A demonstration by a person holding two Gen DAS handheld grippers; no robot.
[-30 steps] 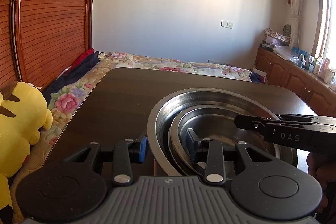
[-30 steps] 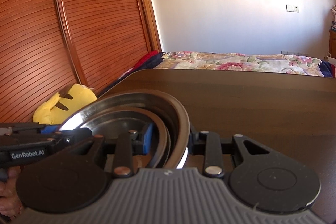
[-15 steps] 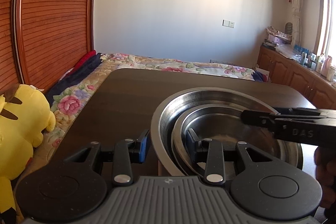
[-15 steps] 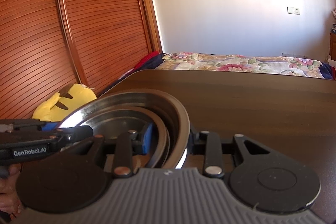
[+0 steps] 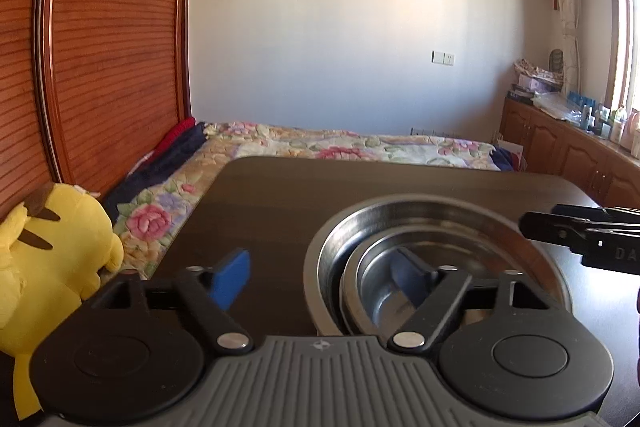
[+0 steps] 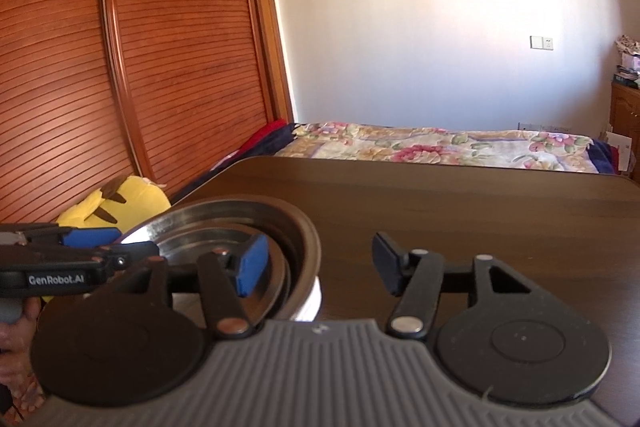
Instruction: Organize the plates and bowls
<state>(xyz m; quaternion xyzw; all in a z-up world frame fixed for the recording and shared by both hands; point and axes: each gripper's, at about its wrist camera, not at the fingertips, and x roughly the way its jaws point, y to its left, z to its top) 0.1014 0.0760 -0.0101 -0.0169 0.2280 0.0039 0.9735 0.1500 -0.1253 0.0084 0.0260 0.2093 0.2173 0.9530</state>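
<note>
Now that both sets of jaws have just been opening, the nested steel bowls (image 5: 436,267) sit lower right, rim straddled, between left gripper (image 5: 320,273) and right gripper (image 6: 316,265), nothing gripped.

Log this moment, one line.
left gripper: jaws just opened, clear of rim | right gripper: jaws just opened, clear of rim | nested steel bowls: released, resting on table
</note>
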